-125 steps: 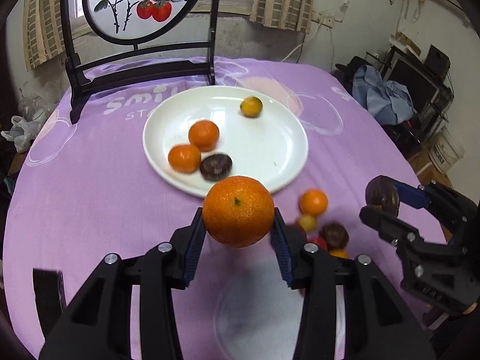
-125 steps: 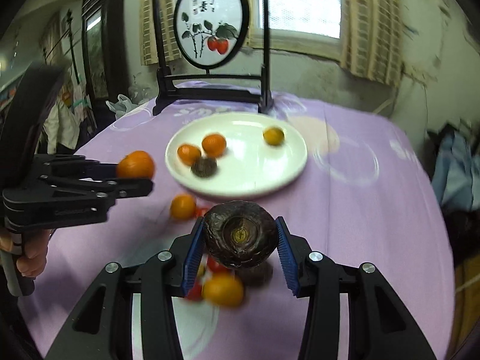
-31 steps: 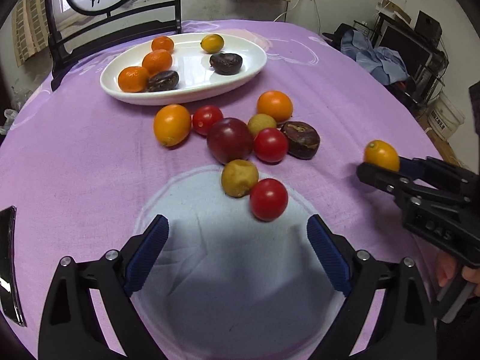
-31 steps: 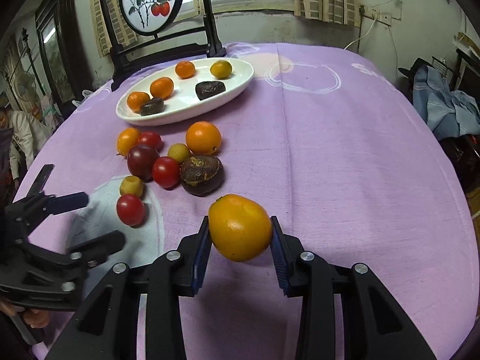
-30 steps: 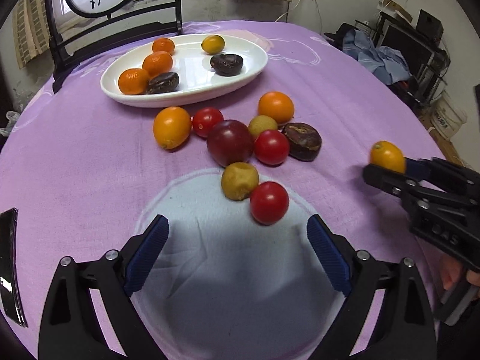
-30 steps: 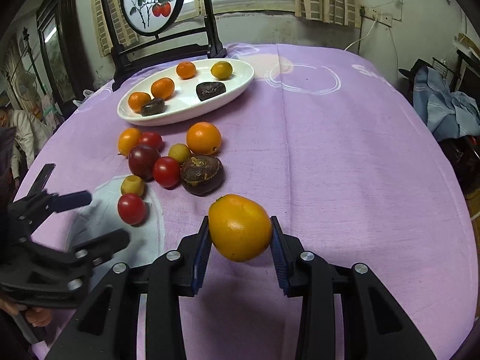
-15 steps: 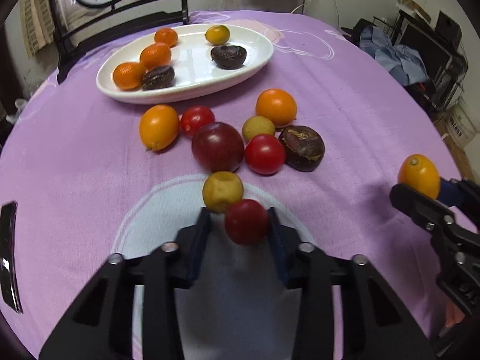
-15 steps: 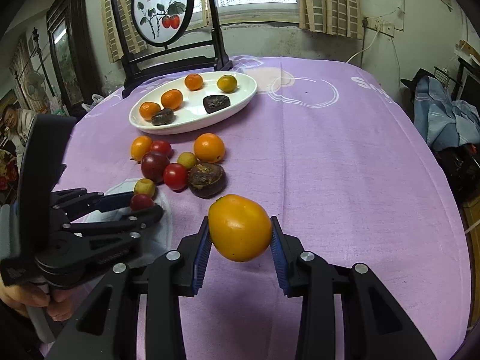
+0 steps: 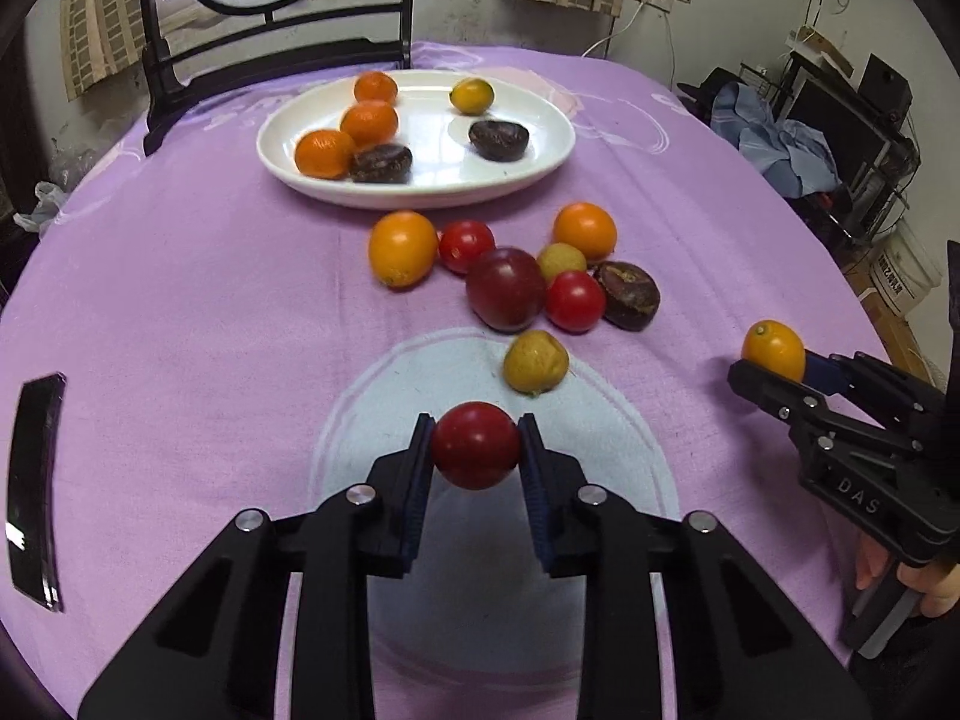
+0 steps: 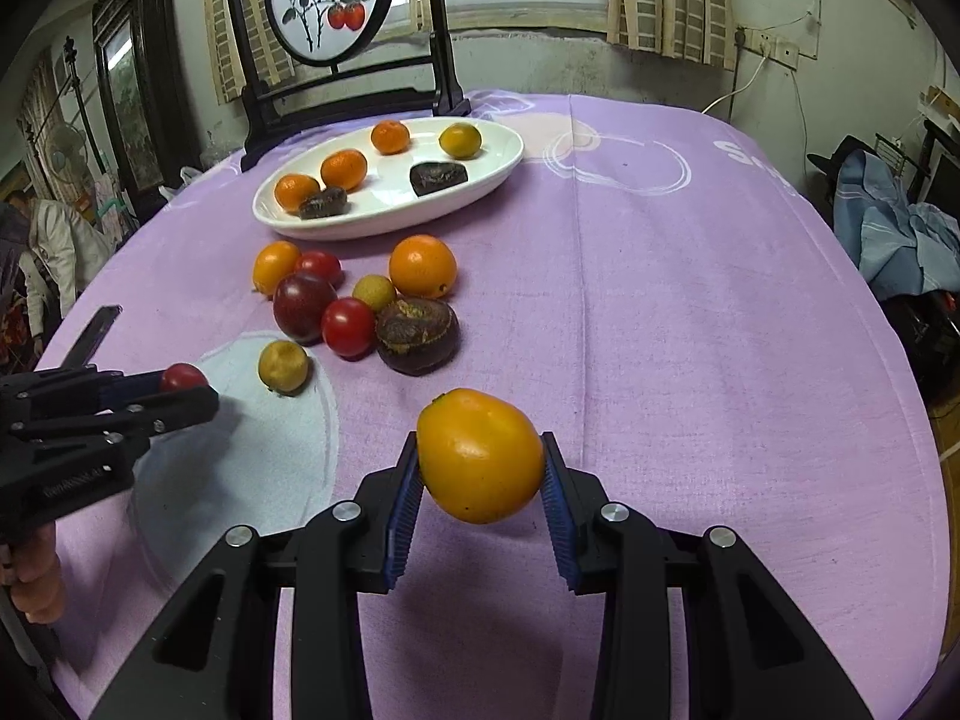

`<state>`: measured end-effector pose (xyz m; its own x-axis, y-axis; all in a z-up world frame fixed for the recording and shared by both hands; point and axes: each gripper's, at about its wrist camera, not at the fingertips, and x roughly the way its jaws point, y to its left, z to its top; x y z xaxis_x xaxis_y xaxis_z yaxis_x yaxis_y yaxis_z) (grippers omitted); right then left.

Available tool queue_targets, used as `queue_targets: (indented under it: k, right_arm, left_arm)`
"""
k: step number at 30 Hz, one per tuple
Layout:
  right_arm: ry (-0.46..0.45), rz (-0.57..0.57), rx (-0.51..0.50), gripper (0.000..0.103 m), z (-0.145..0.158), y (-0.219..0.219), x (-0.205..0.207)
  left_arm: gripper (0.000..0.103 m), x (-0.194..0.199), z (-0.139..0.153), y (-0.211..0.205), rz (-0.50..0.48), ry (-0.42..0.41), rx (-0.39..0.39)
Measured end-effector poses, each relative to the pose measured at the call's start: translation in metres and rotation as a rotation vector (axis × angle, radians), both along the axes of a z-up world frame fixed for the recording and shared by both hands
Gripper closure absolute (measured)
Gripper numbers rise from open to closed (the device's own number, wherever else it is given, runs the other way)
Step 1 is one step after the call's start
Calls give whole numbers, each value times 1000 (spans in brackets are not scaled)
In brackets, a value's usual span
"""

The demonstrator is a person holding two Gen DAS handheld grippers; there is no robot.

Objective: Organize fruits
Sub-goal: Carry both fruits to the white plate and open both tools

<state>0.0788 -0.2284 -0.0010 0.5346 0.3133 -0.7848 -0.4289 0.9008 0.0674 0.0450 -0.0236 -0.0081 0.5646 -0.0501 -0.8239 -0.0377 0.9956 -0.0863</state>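
Gripping red tomato in my left gripper, orange kumquat clamped in my right gripper; next, carry both over the white plate.

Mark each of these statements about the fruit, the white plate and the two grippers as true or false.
1. The left gripper is shut on a small round red tomato. True.
2. The right gripper is empty. False: it is shut on an oval orange-yellow fruit.
3. The oval white plate holds six fruits. True.
4. The small dull-yellow fruit lies on the plate. False: it lies on the purple tablecloth, at the edge of its pale printed circle.
5. No dark brown fruit is on the plate. False: two lie there.
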Motion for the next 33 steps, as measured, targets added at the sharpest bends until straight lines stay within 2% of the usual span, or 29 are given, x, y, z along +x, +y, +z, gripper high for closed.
queue_targets:
  k: [5, 8, 11, 15, 19, 26, 27, 28, 29, 30, 33]
  right_arm:
    - [7, 71, 38, 65, 17, 18, 6]
    - [-22, 123, 28, 65, 33, 37, 15]
    - [-79, 175, 26, 65, 49, 63, 38]
    - [-77, 195, 32, 65, 51, 96, 81]
    - [-62, 187, 8, 65, 43, 121, 116]
    - [12, 167, -70, 64, 11, 149, 159]
    - [24, 170, -66, 62, 9, 149, 161]
    - [27, 164, -56, 57, 8, 149, 162]
    - [18, 145, -33, 52, 10, 145, 161]
    - [7, 134, -20, 46, 12, 142, 160]
    - [-6, 127, -9, 46, 18, 132, 152]
  left_arm:
    - [76, 12, 22, 16, -5, -29, 15]
    - [76, 32, 36, 24, -6, -56, 27]
    - [76, 59, 51, 35, 2, -91, 22]
    - [76, 106, 62, 57, 50, -109, -7]
    - [76, 153, 58, 77, 109, -106, -1]
    - [76, 216, 24, 100, 179, -31, 64]
    - [72, 218, 22, 100, 183, -27, 60]
    - [63, 220, 20, 103, 191, -29, 53]
    - [44, 220, 20, 105, 207, -43, 48]
    - [36, 217, 22, 105, 219, -68, 48]
    - [35, 203, 29, 98, 197, -95, 59]
